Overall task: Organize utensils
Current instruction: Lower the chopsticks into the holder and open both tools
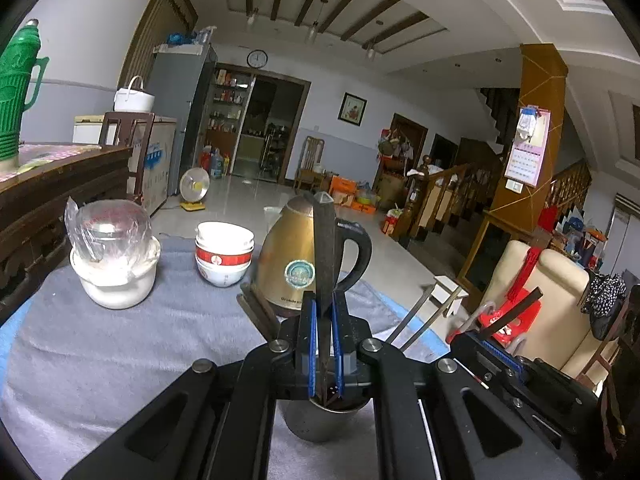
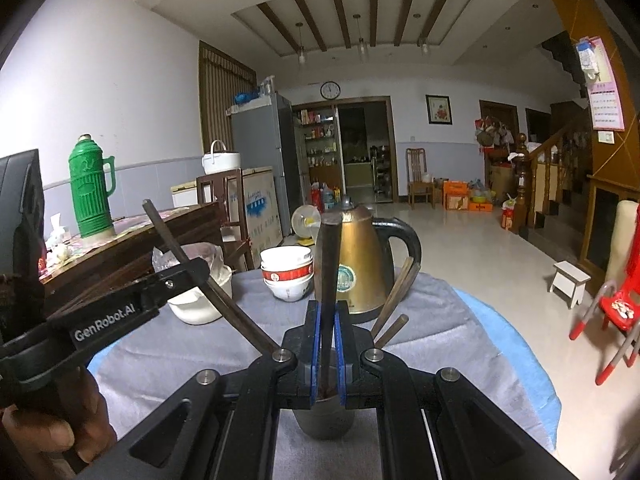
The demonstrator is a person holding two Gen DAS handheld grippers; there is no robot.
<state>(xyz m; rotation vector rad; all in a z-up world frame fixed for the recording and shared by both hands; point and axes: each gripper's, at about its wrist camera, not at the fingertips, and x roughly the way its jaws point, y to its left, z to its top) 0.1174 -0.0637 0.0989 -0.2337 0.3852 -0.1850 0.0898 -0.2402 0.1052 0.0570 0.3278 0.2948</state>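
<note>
Both clamped: left gripper (image 1: 325, 322) and right gripper (image 2: 329, 322) each pinch one dark chopstick (image 1: 324, 240), frame centre, lower end over the metal cup (image 1: 320, 420) at bottom centre.

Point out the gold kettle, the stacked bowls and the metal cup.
gold kettle (image 2: 360, 256), right wrist view, on its body.
stacked bowls (image 1: 224, 254), left wrist view, red band.
metal cup (image 1: 320, 424), left wrist view, front wall.

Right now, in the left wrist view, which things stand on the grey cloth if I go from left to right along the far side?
White pot topped with clear plastic wrap → stack of white bowls with a red band → gold metal kettle with a black handle.
</note>
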